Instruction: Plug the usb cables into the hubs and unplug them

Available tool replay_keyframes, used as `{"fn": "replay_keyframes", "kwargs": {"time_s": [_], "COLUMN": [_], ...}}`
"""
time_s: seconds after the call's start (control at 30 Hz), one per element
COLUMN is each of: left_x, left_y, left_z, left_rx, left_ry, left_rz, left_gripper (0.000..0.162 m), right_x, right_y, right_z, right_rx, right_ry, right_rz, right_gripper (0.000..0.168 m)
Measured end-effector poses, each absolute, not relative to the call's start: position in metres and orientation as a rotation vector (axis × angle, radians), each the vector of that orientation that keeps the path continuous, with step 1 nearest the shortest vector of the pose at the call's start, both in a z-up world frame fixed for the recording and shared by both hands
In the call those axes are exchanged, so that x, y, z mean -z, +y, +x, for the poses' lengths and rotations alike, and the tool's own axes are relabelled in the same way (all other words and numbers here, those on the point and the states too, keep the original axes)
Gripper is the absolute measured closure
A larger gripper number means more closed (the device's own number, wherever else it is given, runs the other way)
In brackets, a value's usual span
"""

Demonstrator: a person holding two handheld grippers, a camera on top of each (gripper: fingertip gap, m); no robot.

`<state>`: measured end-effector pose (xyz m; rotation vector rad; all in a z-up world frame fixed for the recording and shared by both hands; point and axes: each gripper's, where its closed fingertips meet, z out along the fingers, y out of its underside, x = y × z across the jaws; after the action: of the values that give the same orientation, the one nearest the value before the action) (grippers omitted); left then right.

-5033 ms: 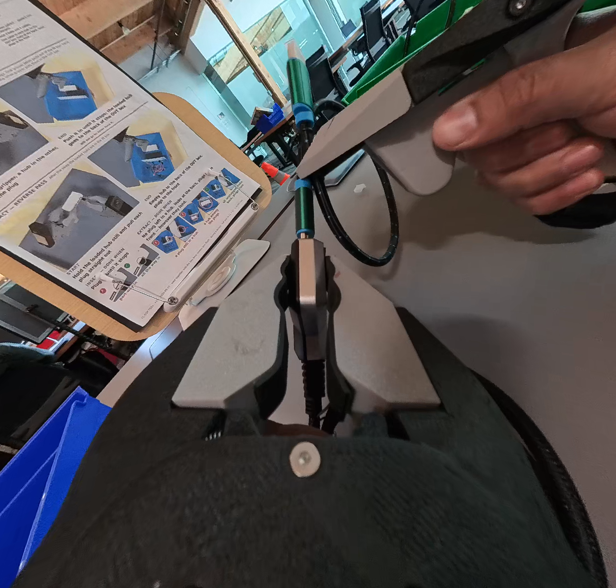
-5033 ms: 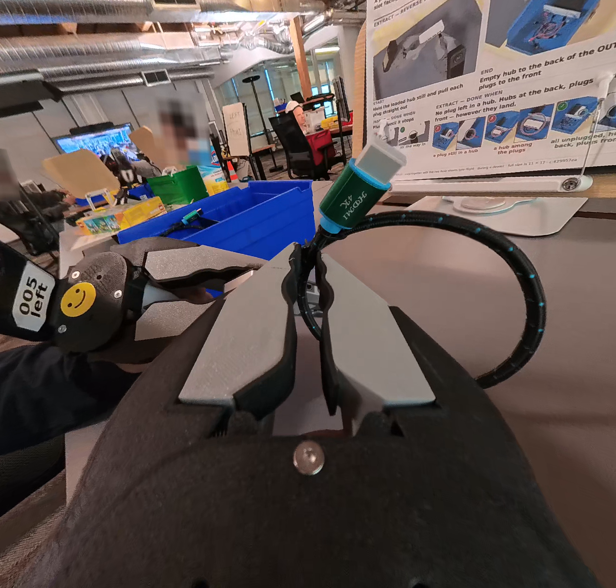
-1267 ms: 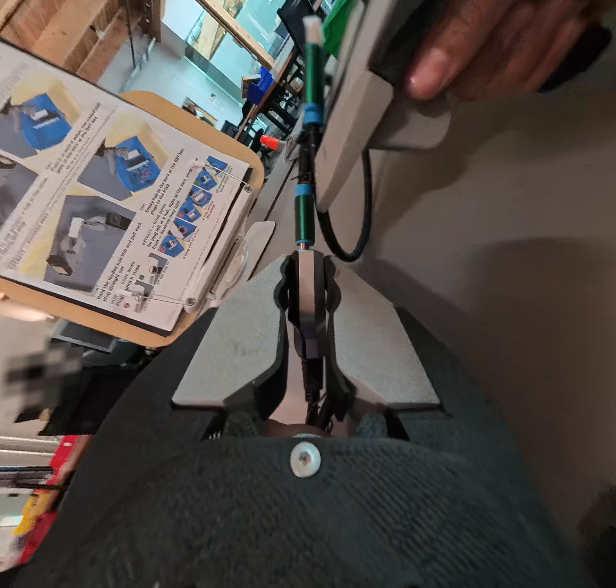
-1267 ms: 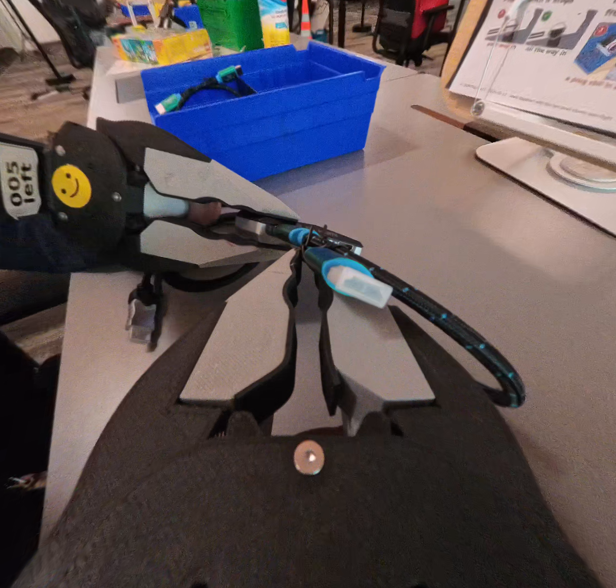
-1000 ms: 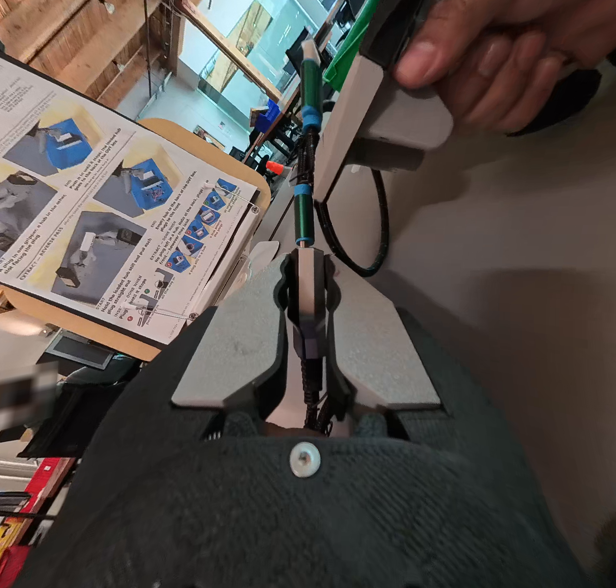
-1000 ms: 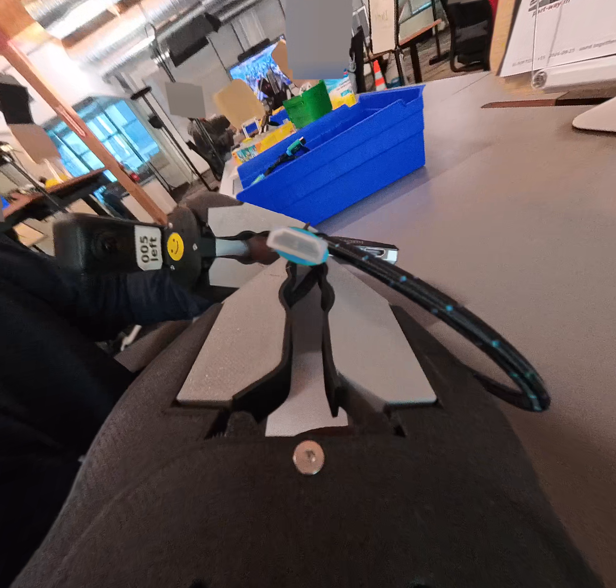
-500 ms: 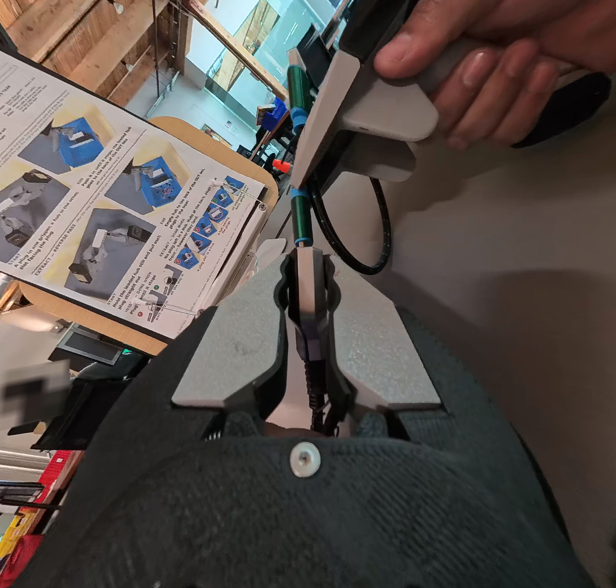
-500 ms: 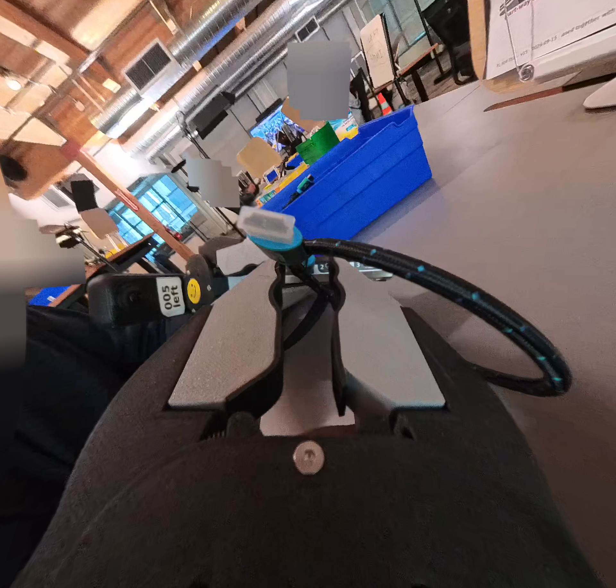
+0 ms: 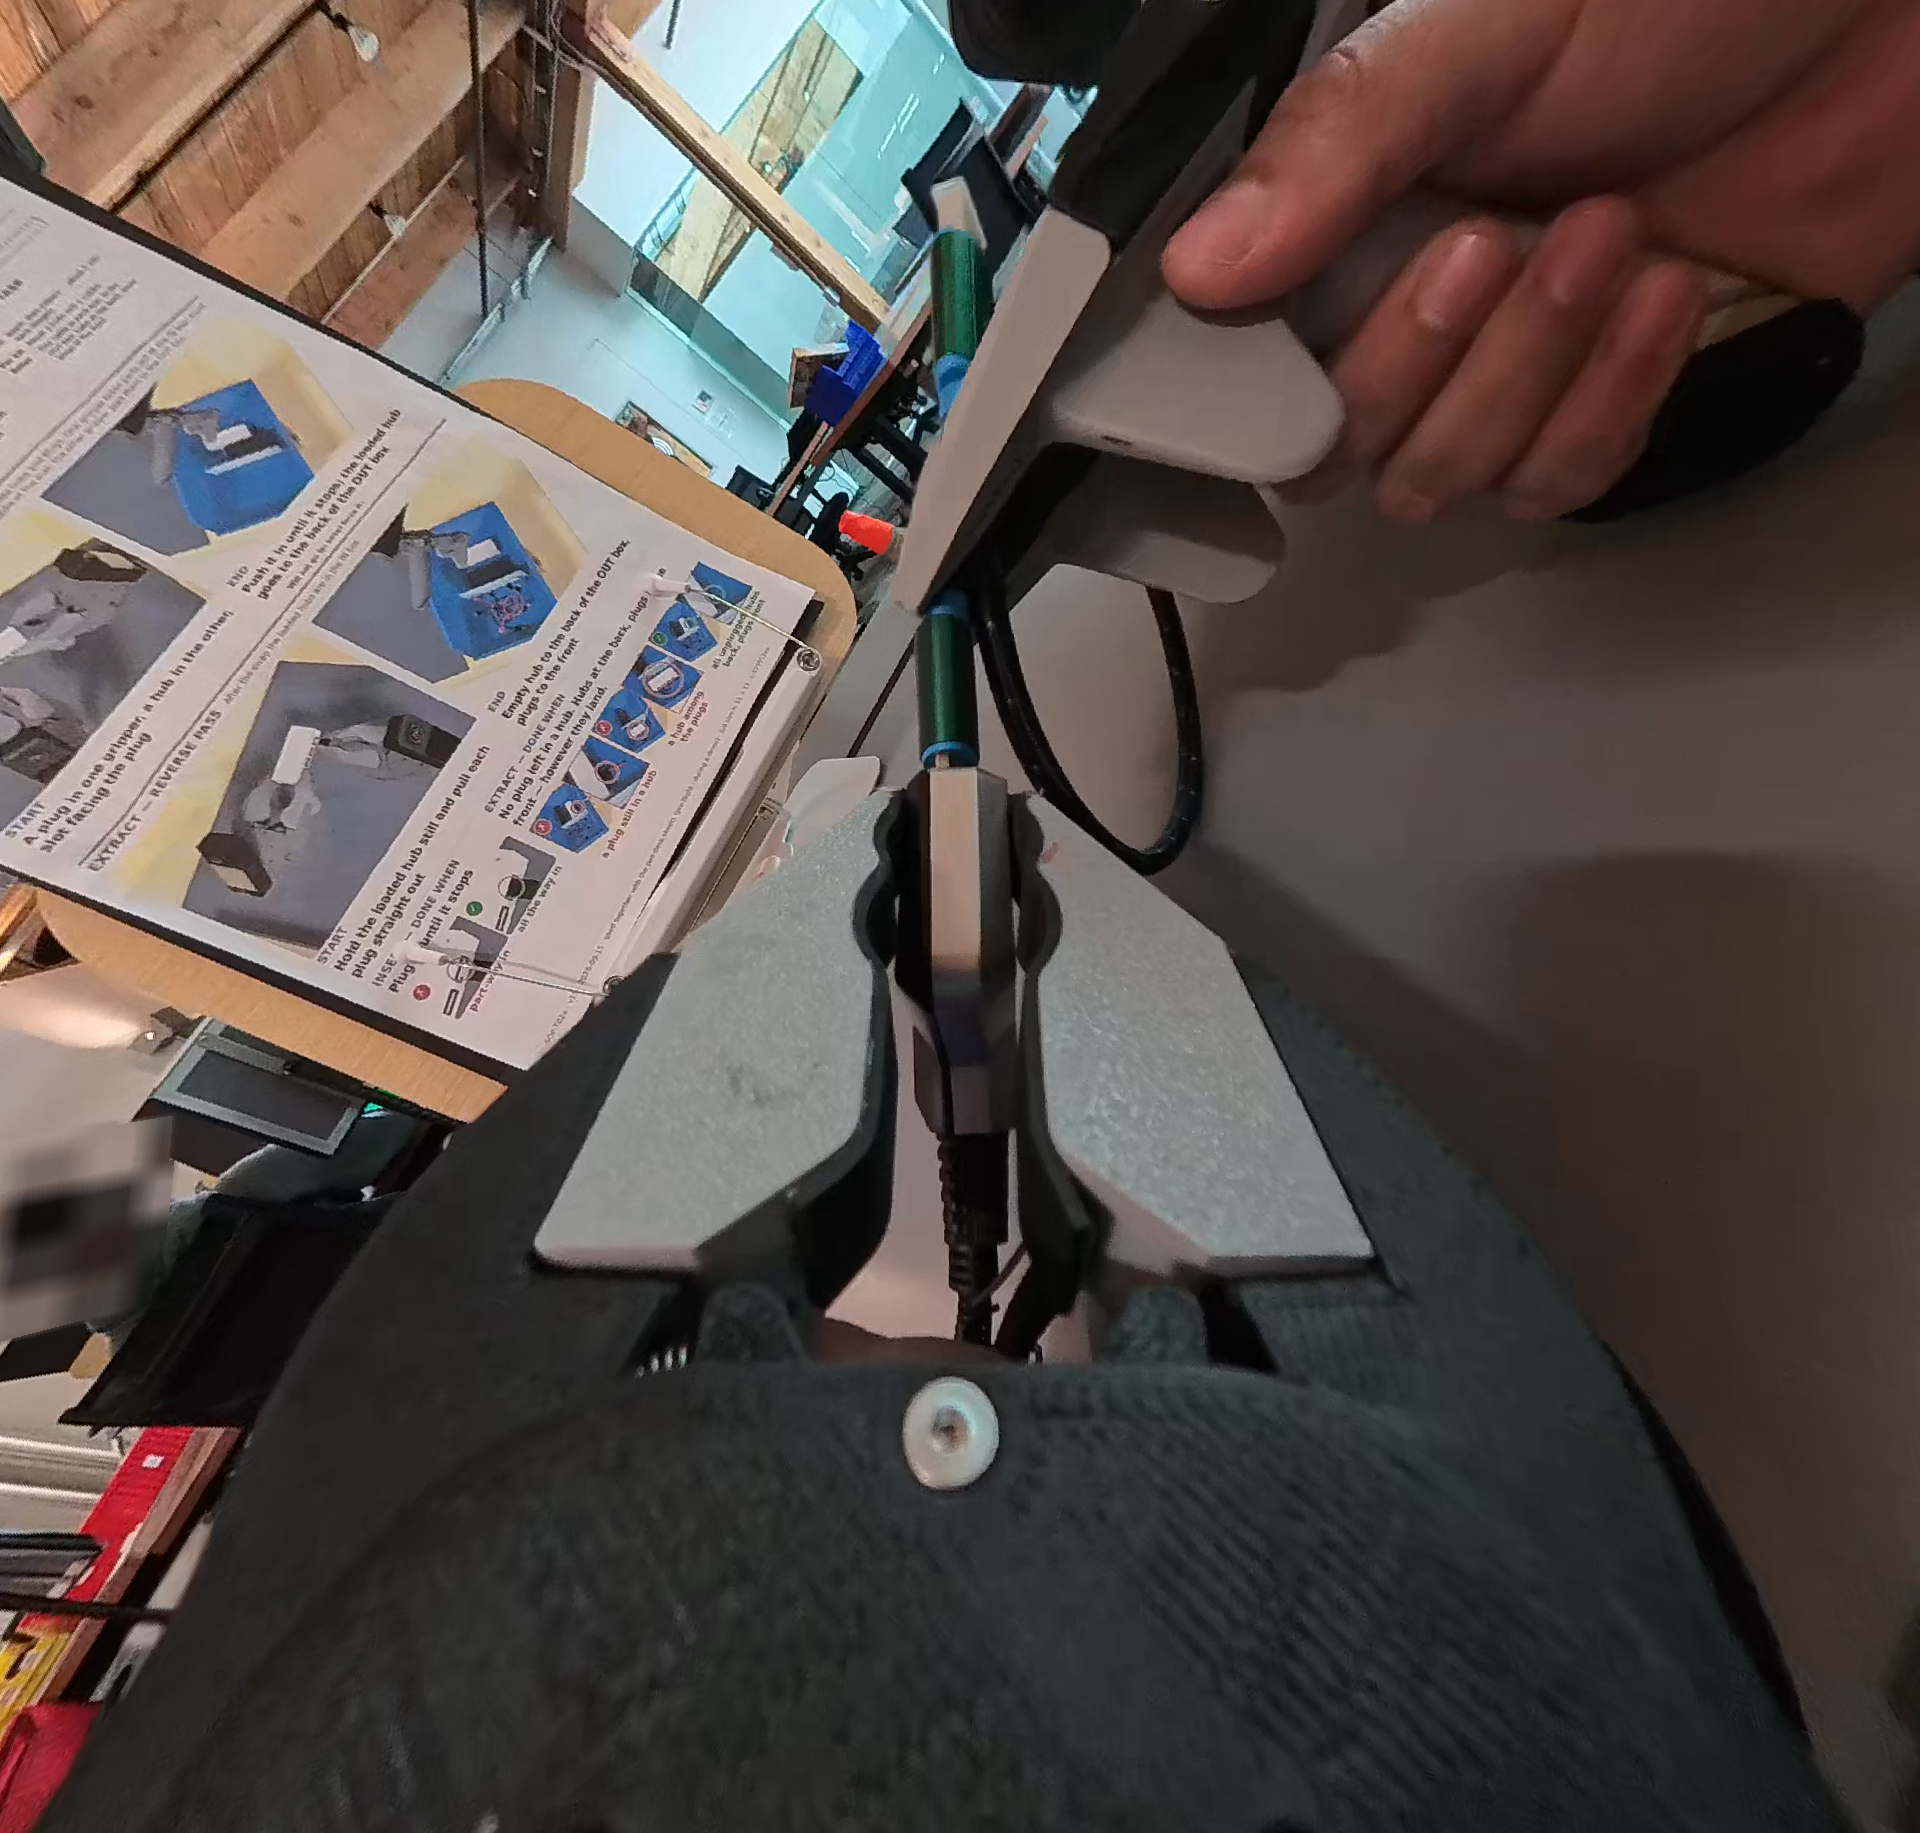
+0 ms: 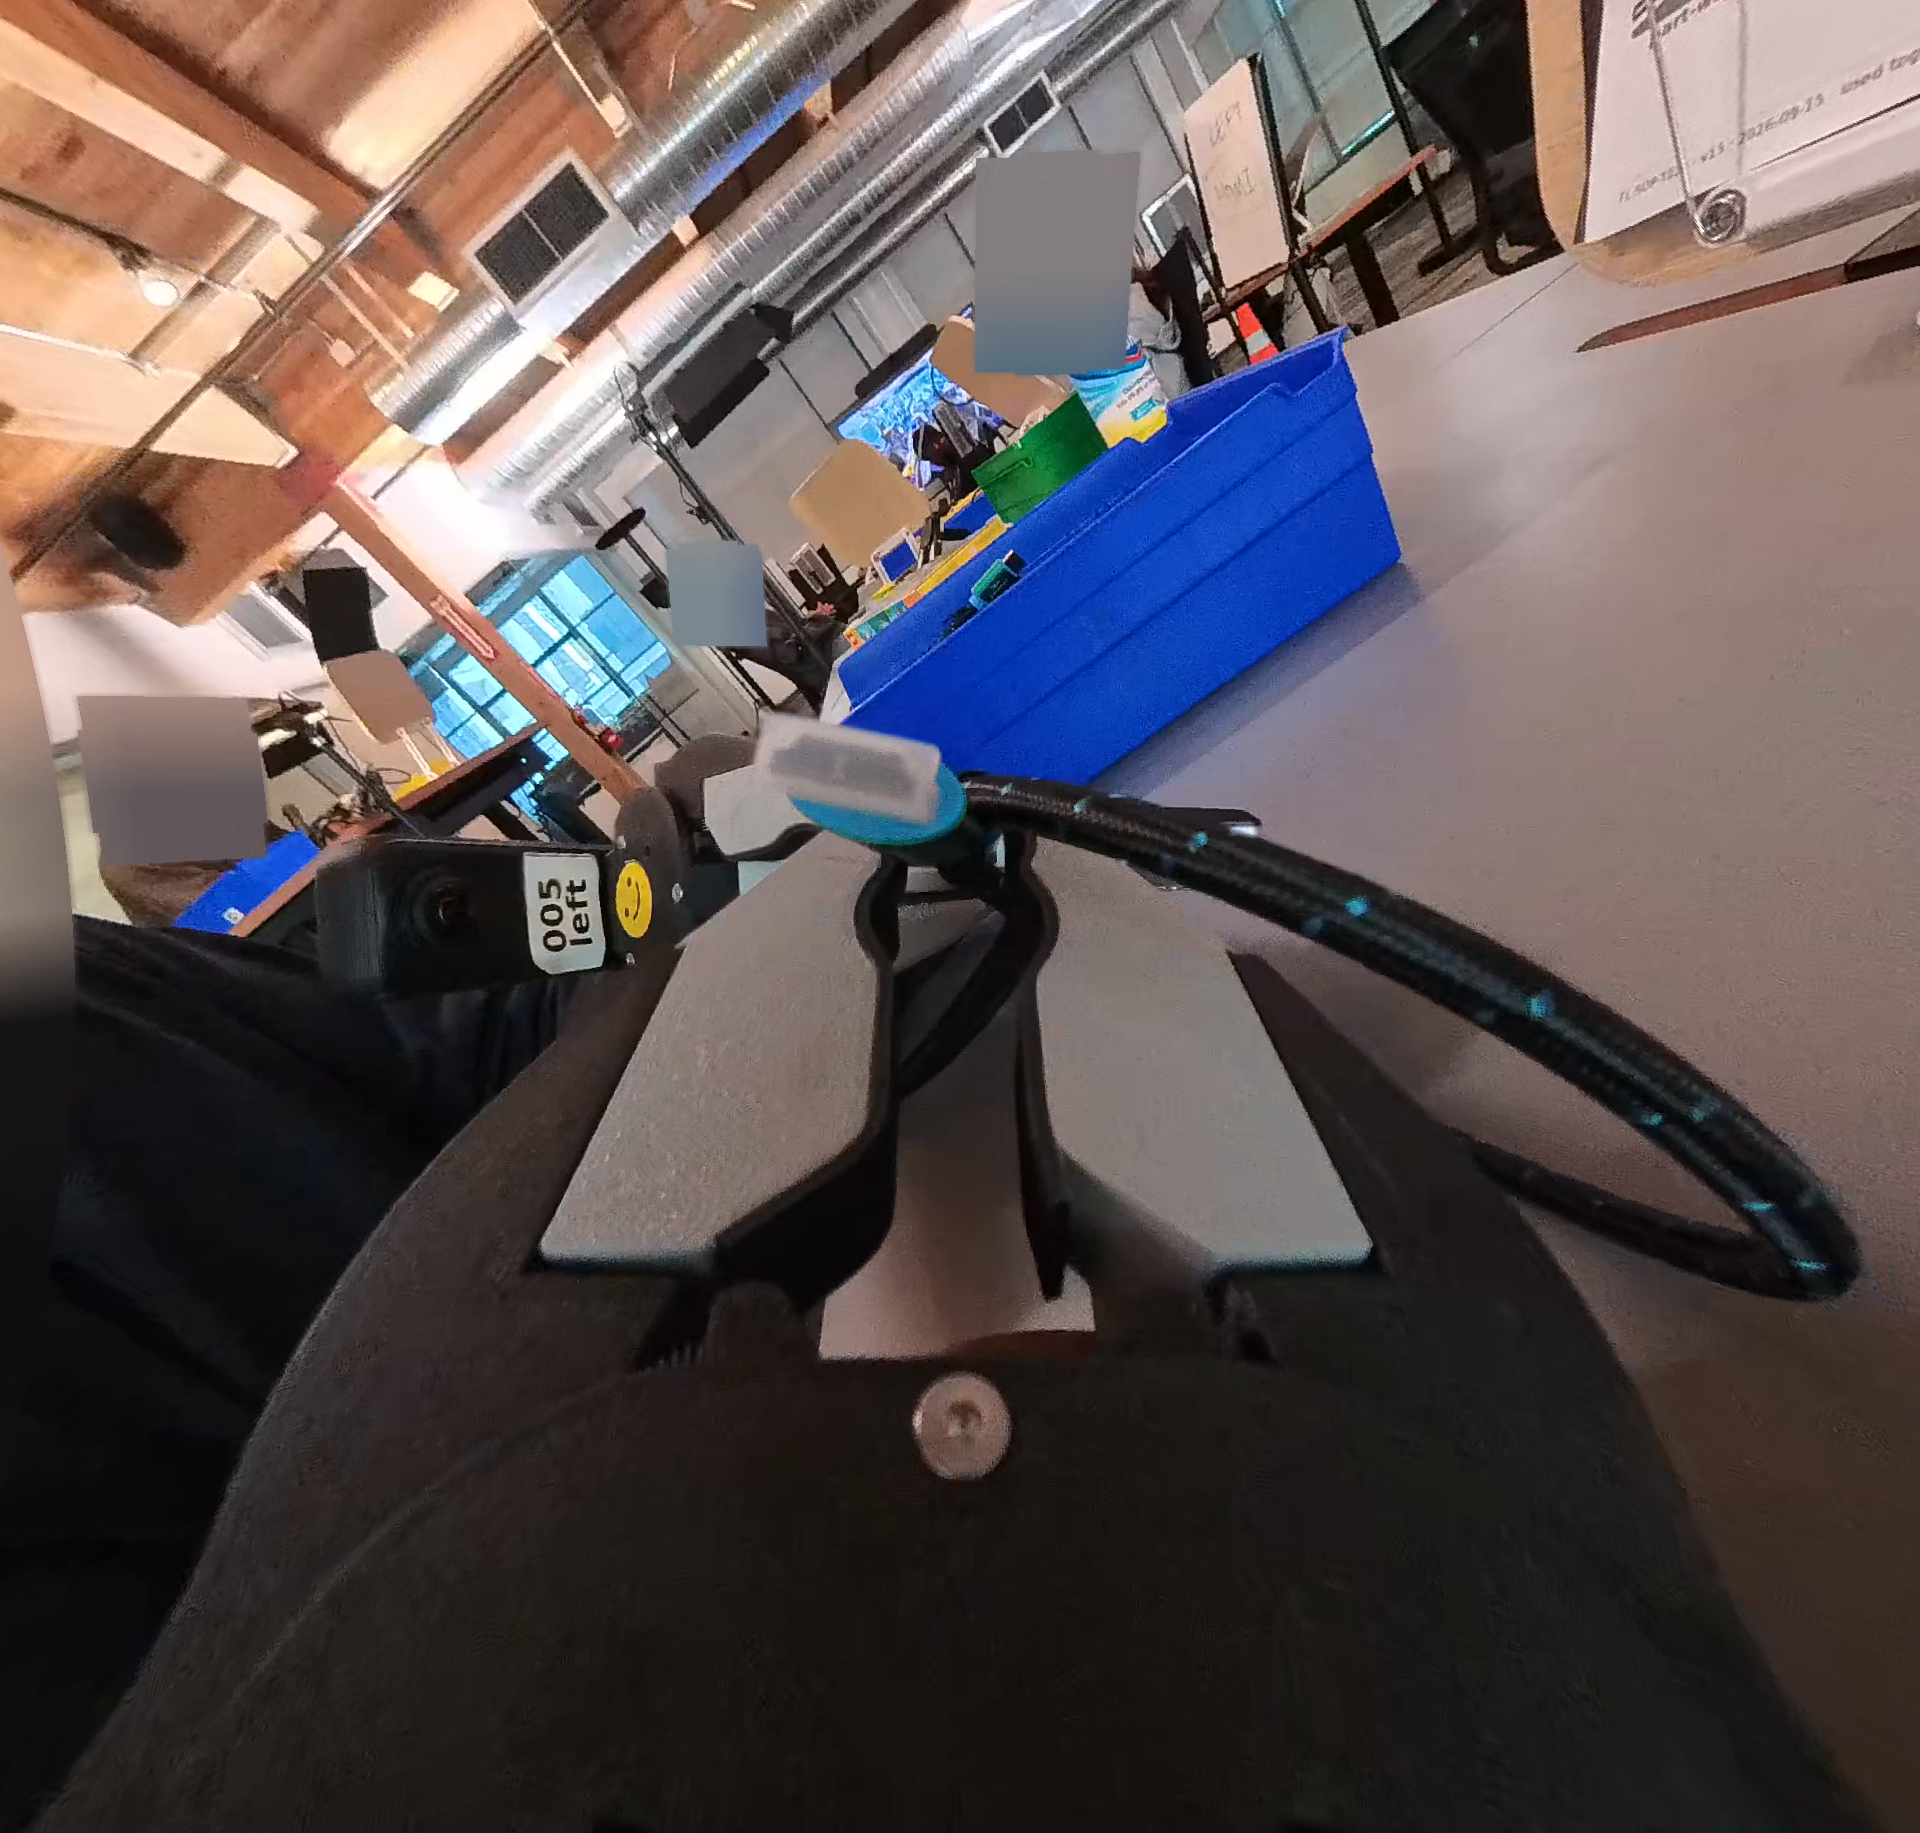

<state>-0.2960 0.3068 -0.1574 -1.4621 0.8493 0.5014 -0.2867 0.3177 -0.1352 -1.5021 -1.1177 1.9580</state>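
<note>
Left gripper (image 9: 951,890): fingers clamped on a slim grey metal hub (image 9: 958,879), held edge-on and nose forward. A thin dark lead runs out of its back end, between the finger roots.

A green plug (image 9: 943,687) with blue collars is seated in the hub's front end, straight in line. Glossy anodised look, round barrel.

Braided cable (image 10: 1455,983), black with teal flecks, stiff enough to hold a round loop. It arcs out to the right and curls back just above the grey table (image 10: 1610,692). Its free end is a second plug (image 10: 847,781), teal collar with a translucent white cap, sitting just past the right gripper's tips.

Right gripper (image 10: 956,916): fingers close together with the cable passing between them near the tips. Can't tell whether they actually pinch it or just straddle it. A hand (image 9: 1558,225) is wrapped round its handle, and its tips sit right at the plugged-in end, just beside the hub.

Finger pads are matte grey and grainy, with scalloped black inner edges.

Blue plastic bin (image 10: 1143,620) is well apart across the table, with something small and green inside. A printed sheet on a rounded wooden board (image 9: 364,692) stands to the left.
</note>
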Motion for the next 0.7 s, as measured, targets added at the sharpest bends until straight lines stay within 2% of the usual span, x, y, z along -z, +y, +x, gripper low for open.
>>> {"fn": "replay_keyframes", "kwargs": {"time_s": [0.13,0.7], "left_x": [0.1574,0.1653], "left_y": [0.306,0.3055], "left_z": [-0.2964,-0.2999], "left_rx": [-0.472,-0.499], "left_ry": [0.84,0.871], "left_rz": [-1.47,-1.495], "left_gripper": [0.145,0.146], "right_x": [0.1345,0.1444], "right_y": [0.3173,0.316], "right_z": [-0.2833,-0.2866], "right_rx": [-1.919,-1.751], "right_ry": [-1.181,-1.482], "right_rz": [-1.46,-1.499], "right_gripper": [0.16,0.159]}}
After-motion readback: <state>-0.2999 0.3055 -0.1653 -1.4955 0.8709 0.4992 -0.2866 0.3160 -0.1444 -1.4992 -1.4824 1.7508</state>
